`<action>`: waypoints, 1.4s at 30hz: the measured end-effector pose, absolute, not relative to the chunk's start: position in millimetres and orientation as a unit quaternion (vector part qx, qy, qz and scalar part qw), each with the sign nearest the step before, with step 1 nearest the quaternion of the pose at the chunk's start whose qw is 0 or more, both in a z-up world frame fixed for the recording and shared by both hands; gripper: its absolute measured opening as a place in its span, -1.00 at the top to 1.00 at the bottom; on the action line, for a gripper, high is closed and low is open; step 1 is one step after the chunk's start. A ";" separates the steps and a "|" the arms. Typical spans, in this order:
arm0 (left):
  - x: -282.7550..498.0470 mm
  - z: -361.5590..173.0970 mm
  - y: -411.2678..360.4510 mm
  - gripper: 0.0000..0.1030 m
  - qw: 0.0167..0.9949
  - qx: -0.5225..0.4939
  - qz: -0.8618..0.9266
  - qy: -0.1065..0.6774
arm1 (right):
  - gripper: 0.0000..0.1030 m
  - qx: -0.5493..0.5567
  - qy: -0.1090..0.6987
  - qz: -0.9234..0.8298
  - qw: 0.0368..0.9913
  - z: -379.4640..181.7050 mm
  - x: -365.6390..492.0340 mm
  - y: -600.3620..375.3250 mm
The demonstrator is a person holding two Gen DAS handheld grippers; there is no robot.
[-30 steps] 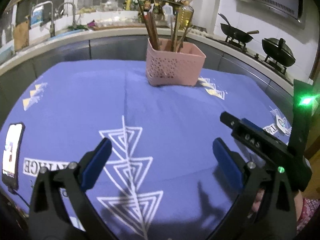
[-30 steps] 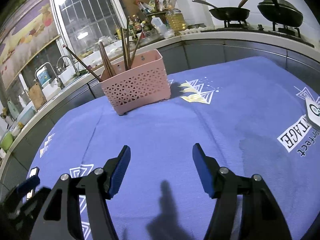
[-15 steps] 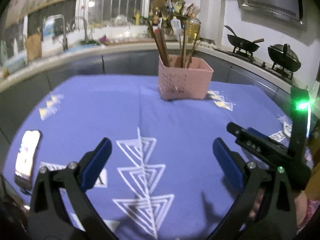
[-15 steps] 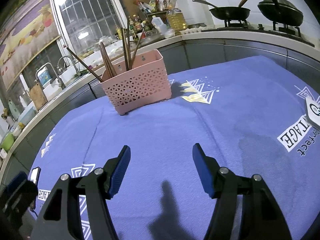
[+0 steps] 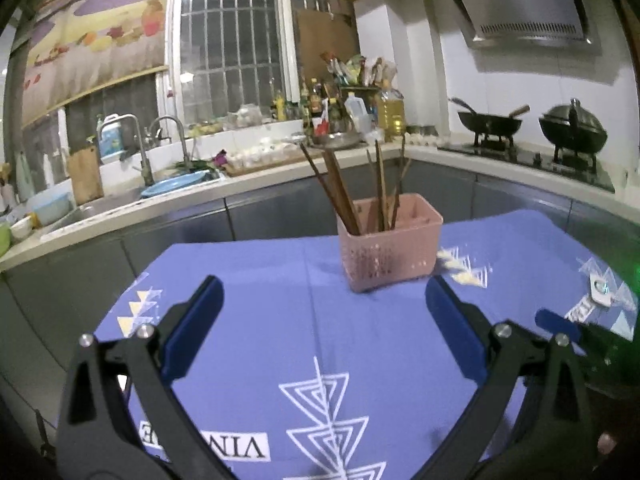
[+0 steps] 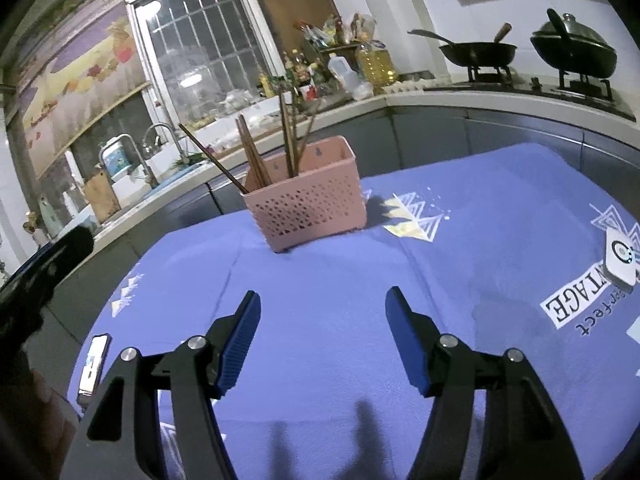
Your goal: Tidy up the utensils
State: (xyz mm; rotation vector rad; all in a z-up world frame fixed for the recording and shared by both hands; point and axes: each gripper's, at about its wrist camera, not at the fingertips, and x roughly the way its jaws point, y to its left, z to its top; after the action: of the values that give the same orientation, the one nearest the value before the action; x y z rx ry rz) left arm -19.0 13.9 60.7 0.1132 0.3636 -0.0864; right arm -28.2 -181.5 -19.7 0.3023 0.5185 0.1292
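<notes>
A pink perforated basket (image 5: 390,254) (image 6: 308,208) stands at the far side of the blue tablecloth (image 5: 280,344) (image 6: 480,248). Several brown chopsticks (image 5: 340,192) (image 6: 250,156) stick up out of it, leaning different ways. My left gripper (image 5: 323,288) hangs open above the cloth, well short of the basket, with nothing between its blue pads. My right gripper (image 6: 323,298) is also open and empty, over the cloth in front of the basket. In the left wrist view, part of the right gripper's tip (image 5: 558,322) shows at the right edge. No loose utensil shows on the cloth.
A phone (image 6: 93,368) lies at the cloth's near left corner. A small white device (image 6: 620,256) (image 5: 600,288) sits at the right edge. Behind the table runs a counter with a sink (image 5: 120,204), bottles (image 6: 372,64) and two black woks (image 6: 476,54) on a stove.
Both grippers have risen and tilted up, so the basket sits lower in both views and more kitchen wall shows. The phone has left the left wrist view. Both jaws stay as wide as before.
</notes>
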 end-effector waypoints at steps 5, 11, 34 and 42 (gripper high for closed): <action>-16.7 75.9 20.9 -0.88 0.985 0.055 -0.023 0.161 | -0.29 0.159 0.247 0.081 0.952 -6.6 -31.2 -181.7; -16.3 77.8 22.5 -0.88 0.985 0.065 -0.006 0.161 | -0.31 0.169 0.229 0.086 0.955 8.4 -33.3 -187.1; -0.4 65.3 37.2 -0.88 0.974 0.057 0.029 0.219 | -0.32 0.146 0.203 0.079 0.965 25.3 -40.9 -183.4; -12.6 81.0 32.1 -0.88 0.982 0.071 0.029 0.176 | -0.33 0.131 0.168 0.081 0.974 45.1 -46.5 -182.6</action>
State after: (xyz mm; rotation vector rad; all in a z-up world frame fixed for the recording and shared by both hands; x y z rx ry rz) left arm -12.6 32.1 81.0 0.1421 0.3532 0.0581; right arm -46.5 -182.6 45.1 0.2634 0.3398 0.1629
